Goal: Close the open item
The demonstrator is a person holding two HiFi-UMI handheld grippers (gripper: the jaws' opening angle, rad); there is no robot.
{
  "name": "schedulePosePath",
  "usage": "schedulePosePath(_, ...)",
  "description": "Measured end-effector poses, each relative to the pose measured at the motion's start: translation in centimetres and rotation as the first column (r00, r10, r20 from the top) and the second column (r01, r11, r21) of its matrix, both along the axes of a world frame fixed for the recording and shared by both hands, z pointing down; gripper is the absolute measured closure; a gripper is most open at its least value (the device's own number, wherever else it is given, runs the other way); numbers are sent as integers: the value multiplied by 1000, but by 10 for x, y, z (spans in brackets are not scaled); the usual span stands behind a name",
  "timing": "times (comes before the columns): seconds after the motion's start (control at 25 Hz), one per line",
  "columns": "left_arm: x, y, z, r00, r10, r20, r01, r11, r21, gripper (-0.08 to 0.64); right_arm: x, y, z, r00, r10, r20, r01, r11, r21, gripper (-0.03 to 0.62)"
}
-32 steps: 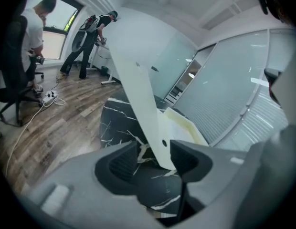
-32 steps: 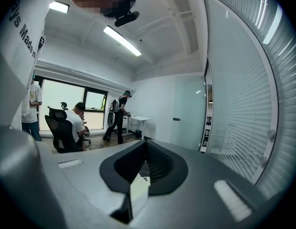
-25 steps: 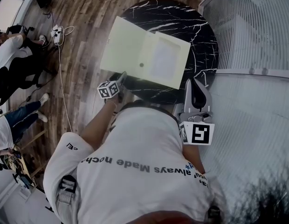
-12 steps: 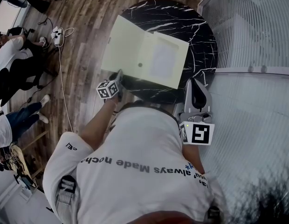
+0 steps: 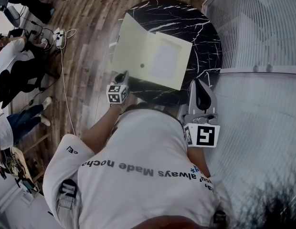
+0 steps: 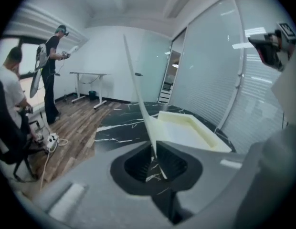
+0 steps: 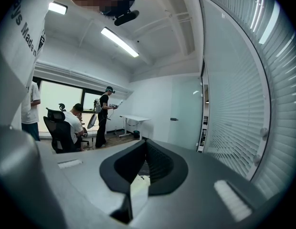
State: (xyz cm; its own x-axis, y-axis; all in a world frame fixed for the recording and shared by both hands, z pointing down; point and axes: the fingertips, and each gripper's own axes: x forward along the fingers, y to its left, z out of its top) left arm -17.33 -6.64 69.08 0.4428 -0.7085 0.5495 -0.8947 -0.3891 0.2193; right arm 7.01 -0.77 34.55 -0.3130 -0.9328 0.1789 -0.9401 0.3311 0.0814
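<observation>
A shallow pale-yellow box [image 5: 164, 61] lies open on the round black marble table [image 5: 186, 18]. Its lid [image 5: 131, 51] hangs out past the table's left edge. My left gripper [image 5: 123, 76] grips the lid's near edge, and its jaws are opening slightly with the thin lid still between them. In the left gripper view the lid [image 6: 138, 89] rises steeply from the left gripper [image 6: 153, 156], with the box tray [image 6: 186, 130] to its right. My right gripper [image 5: 199, 85] hovers shut and empty at the table's near right rim. The right gripper [image 7: 147, 163] faces the room.
A glass wall with blinds [image 5: 253, 27] runs along the right. On the wooden floor at left lie a power strip and cables [image 5: 57, 35], with seated people beyond. A standing person [image 6: 50, 56] and a white desk [image 6: 88, 75] are at the room's far side.
My left gripper went from open beside the lid to closed on its near edge. It shifted slightly right, and the lid has tilted up from flat. The right gripper stayed put.
</observation>
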Motion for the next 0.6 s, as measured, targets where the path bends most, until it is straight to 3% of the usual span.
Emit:
schedulePosePath(0.12,17,3,-5,990,73,121,-77,996,33,526,3,-1,-1,1000,1,3,-1,1000,0,591)
schedulePosePath(0.24,34,9,-5,959,148,240,-168,984,64,522,6,2,0,1000,3,7,-3,1000,0,591)
schedulePosePath(0.44,63,20,-7,886,266,380,-314,947,70,520,12,7,-1,1000,10,13,-10,1000,3,591)
schedulePosePath(0.6,90,31,-5,825,356,439,-415,909,43,518,17,8,-2,999,21,28,-22,1000,6,591)
